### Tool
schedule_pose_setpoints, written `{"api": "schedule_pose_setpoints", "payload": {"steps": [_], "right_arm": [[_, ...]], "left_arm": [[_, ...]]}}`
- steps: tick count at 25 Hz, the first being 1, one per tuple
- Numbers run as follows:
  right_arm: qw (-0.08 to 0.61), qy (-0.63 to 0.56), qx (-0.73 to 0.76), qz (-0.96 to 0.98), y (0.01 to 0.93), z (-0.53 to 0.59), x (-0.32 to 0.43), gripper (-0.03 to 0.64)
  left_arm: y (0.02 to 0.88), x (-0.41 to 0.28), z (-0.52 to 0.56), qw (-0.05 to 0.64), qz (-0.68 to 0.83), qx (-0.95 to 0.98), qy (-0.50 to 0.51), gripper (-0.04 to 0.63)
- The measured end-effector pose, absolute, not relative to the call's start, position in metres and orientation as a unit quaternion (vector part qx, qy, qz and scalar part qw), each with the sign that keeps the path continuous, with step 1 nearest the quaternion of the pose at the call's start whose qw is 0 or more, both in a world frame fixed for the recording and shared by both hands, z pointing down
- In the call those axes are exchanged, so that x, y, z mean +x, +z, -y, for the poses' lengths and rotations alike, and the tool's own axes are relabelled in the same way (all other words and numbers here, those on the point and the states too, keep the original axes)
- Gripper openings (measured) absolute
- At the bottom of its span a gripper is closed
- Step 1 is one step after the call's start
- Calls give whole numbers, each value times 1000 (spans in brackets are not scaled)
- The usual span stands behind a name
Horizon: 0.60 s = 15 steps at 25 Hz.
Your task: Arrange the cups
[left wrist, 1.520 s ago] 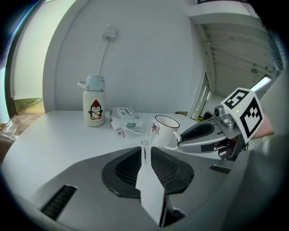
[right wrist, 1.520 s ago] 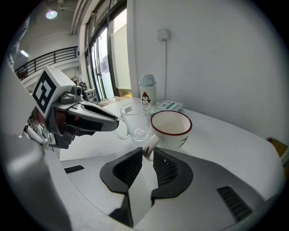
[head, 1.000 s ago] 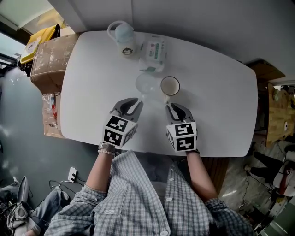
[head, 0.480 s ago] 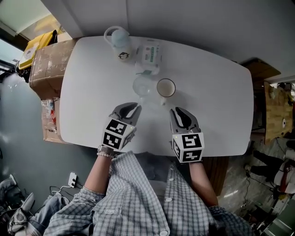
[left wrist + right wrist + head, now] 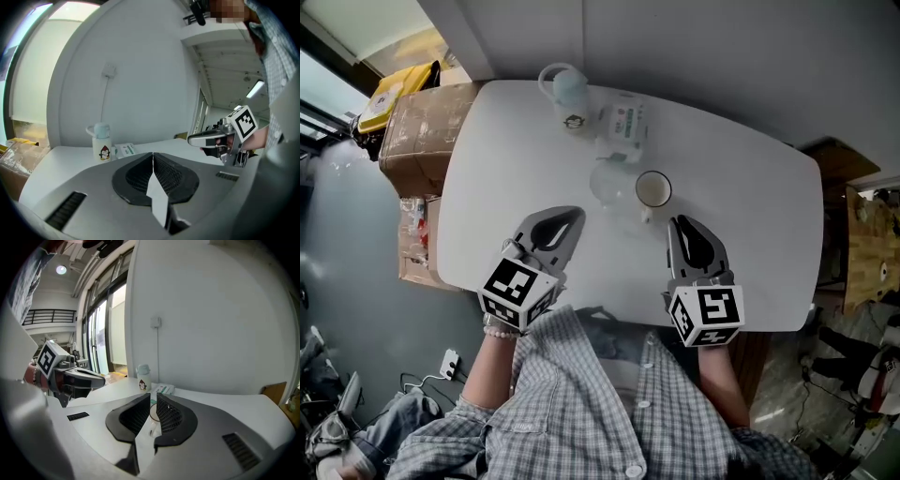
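Note:
Two cups stand side by side at the table's middle: a clear glass cup on the left and a white mug with a pale inside on the right. My left gripper hovers near and left of the glass, shut and empty. Just near and right of the mug, my right gripper is shut too, holding nothing. In the right gripper view a thin slit between the jaws shows the mug straight ahead. Neither gripper touches a cup.
A white penguin bottle with a pale blue lid stands at the far edge, beside a tissue pack. Cardboard boxes sit off the table's left end. The wall runs behind the far edge.
Both grippers have drawn back from the cups toward the person, the left one sliding left and the right one sliding right. The cups stay where they were.

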State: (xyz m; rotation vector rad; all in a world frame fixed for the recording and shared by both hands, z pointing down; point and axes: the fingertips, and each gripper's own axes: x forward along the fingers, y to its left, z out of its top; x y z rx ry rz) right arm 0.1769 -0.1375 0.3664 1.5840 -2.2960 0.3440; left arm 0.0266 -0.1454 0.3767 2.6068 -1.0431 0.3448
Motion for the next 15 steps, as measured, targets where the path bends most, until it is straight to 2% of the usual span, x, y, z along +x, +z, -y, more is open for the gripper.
{"api": "schedule_pose_setpoints", "payload": {"steps": [5,15], "right_arm": [[104,133,565,807,338,152,174,48],[116,70,570,810,307,157,169,46]], "left_arm": [[335,25,148,119,360,921,90,14],[296,8,153,103,366,924,42,12]]}}
